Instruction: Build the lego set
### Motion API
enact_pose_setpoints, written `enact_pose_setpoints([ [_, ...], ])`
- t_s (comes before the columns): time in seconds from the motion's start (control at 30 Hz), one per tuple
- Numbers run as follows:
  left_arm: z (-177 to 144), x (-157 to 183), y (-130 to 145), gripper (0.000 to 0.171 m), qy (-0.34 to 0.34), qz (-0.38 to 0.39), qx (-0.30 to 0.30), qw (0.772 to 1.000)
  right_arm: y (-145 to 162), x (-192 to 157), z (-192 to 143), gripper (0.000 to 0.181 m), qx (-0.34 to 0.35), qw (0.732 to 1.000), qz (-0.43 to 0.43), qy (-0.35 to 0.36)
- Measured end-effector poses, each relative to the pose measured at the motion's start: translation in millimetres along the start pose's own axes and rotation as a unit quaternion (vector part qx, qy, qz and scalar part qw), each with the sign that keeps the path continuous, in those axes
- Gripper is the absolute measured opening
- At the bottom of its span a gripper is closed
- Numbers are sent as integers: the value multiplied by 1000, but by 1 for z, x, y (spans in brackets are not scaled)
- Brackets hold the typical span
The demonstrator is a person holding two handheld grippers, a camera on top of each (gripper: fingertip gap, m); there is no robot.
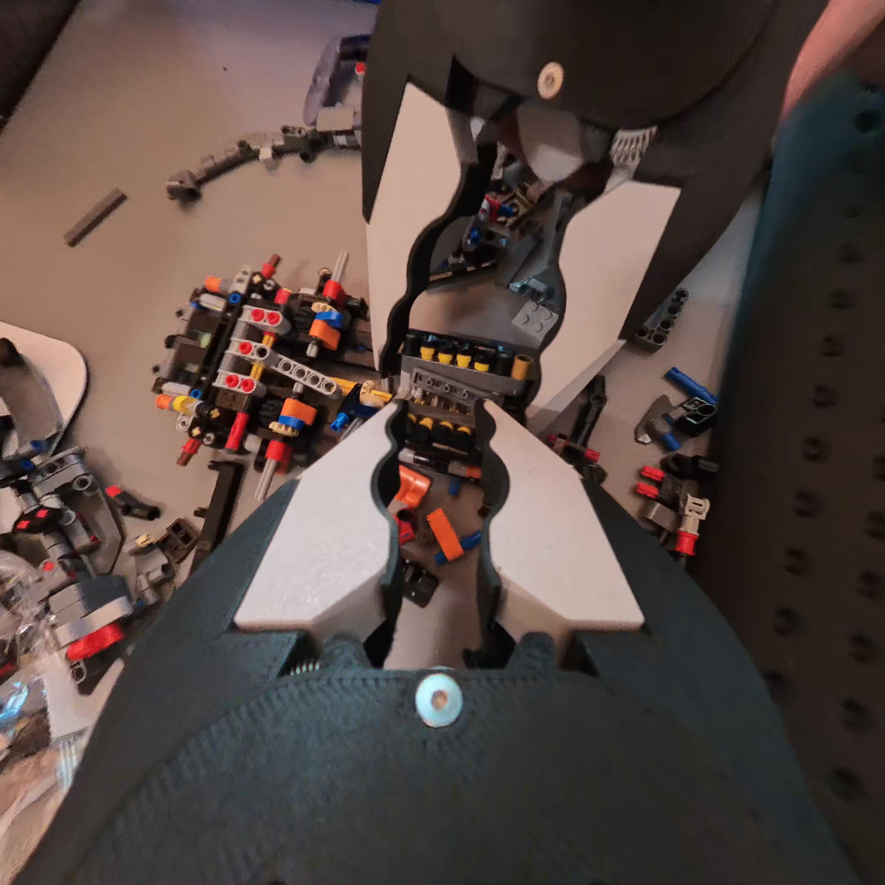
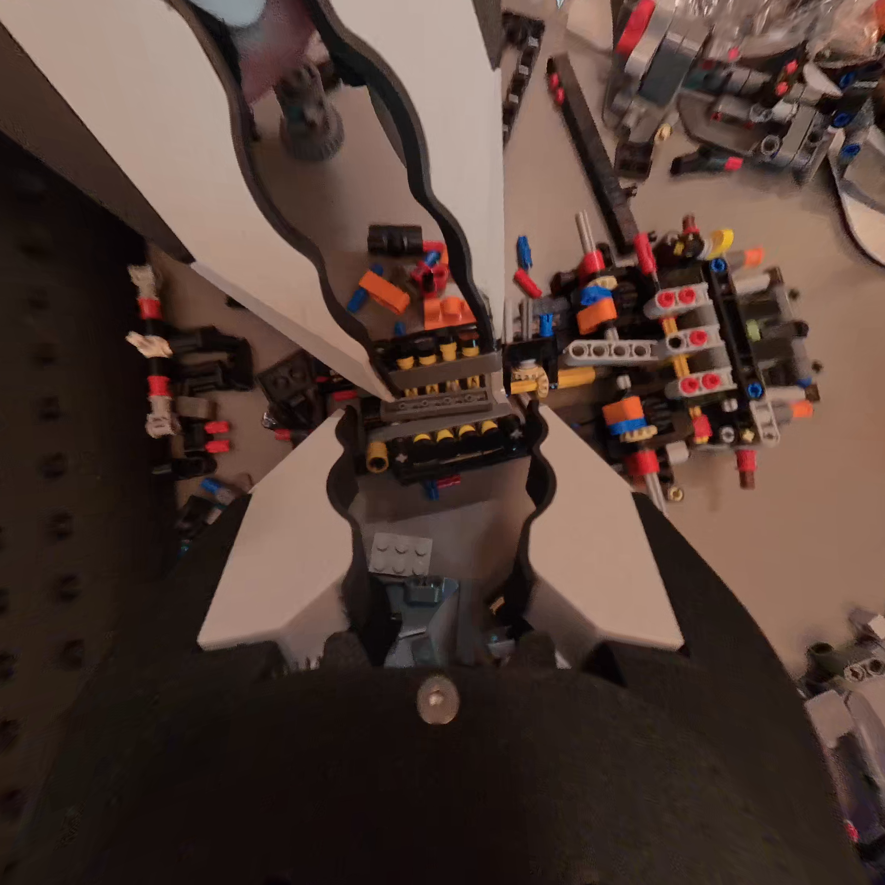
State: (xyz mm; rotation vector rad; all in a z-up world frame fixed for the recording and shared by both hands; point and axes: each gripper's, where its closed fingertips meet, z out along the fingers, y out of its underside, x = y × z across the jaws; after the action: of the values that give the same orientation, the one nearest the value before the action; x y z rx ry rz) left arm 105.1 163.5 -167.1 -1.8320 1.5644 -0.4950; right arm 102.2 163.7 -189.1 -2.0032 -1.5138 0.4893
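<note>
A black engine block with rows of yellow pistons and a grey beam across it (image 1: 455, 383) (image 2: 440, 407) lies on the beige table. It sits beside a larger Technic frame with red pins and orange parts (image 1: 249, 364) (image 2: 694, 354). My left gripper (image 1: 440, 407) comes from below and its fingers close on the narrow part of the block. My right gripper (image 2: 436, 412) faces it and its fingers press the block's two ends. Each gripper shows in the other's view, the right one (image 1: 462, 373) and the left one (image 2: 443, 368).
Loose orange, red and blue pieces (image 1: 431, 517) (image 2: 397, 287) lie between my left fingers. A grey studded plate (image 2: 400, 553) lies between my right fingers. A big grey assembly (image 1: 62, 527) (image 2: 742, 86), a long black beam (image 2: 594, 153) and a dark pegboard (image 1: 814, 479) surround the area. Left and right tips are no more than a few centimetres apart.
</note>
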Motion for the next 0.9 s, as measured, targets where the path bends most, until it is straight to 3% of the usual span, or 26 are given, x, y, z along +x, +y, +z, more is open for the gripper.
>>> enact_pose_setpoints([
  [0.2,3,-3,2,1,-23,11,-8,1000,0,-4,0,65,1,1000,-10,-7],
  [0.73,8,-5,8,0,-49,36,-12,998,-4,-9,0,64,-7,1000,6,20],
  [0.9,5,-9,7,0,-60,31,-9,998,-4,-8,0,64,-19,998,-12,57],
])
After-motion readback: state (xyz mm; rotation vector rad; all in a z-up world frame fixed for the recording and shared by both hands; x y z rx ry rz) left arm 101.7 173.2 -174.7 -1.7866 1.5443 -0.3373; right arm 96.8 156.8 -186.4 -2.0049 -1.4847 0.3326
